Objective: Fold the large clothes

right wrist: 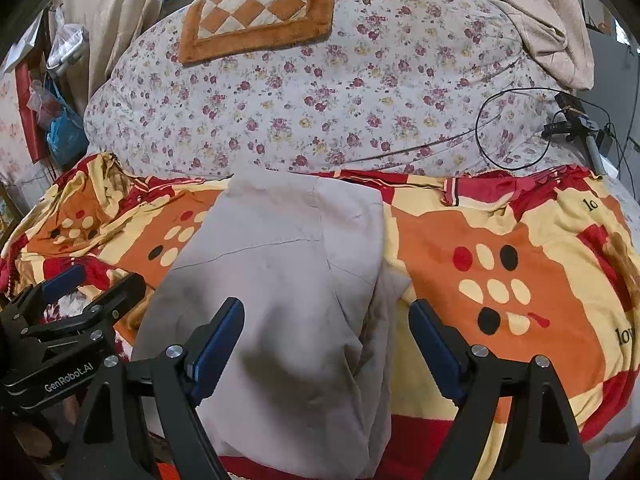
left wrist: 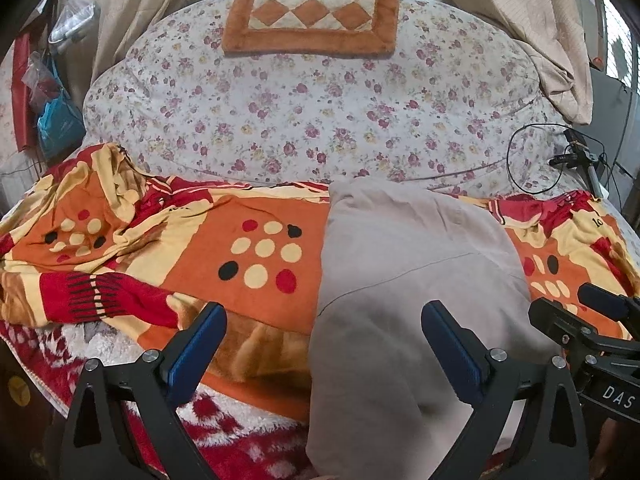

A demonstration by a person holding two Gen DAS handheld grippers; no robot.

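Both tongs, left tongs and right tongs, are held wide open and empty over the beige garment, laid folded mid-bed on the orange blanket; soft, light cloth, probably best gripped at its near edge.

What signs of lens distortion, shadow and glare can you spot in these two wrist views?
Left wrist view: fisheye bends the floral quilt into a dome; the corners go black; the window strip on top is blown out. Right wrist view: same bulge; a soft dark shadow lies on the beige garment between the open right gripper fingers.
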